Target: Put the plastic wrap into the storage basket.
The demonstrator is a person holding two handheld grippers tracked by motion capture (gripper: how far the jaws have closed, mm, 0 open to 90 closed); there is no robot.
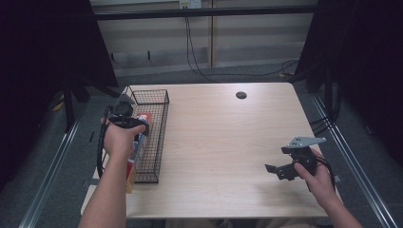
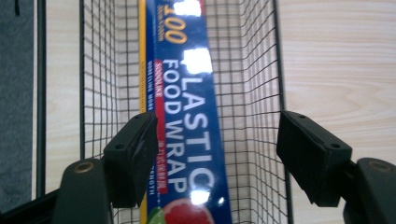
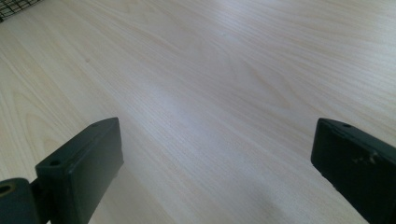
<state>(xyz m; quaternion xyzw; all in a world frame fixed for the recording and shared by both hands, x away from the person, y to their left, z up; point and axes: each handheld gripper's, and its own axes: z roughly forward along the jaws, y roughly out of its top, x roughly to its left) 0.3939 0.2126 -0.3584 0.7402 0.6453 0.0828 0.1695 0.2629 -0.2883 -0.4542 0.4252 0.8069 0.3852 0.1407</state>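
A long blue box of plastic food wrap (image 2: pixel 191 116) lies lengthwise inside a black wire basket (image 2: pixel 257 93) at the table's left edge. My left gripper (image 2: pixel 217 126) hangs just above the box with its jaws apart, one on each side of the box, and neither pad touches it. From the high view, the left gripper (image 1: pixel 135 124) is over the basket (image 1: pixel 159 137), and the box's (image 1: pixel 144 116) red and blue end peeks out beside the hand. My right gripper (image 1: pixel 278 172) stands open near the table's front right, and nothing lies between its fingers (image 3: pixel 217 144).
The light wooden table (image 1: pixel 223 133) has a round cable hole (image 1: pixel 241 95) near its far edge. A corner of the basket (image 3: pixel 14 5) shows in the right gripper view's top left. Dark curtains flank the table, and cables run along the floor behind it.
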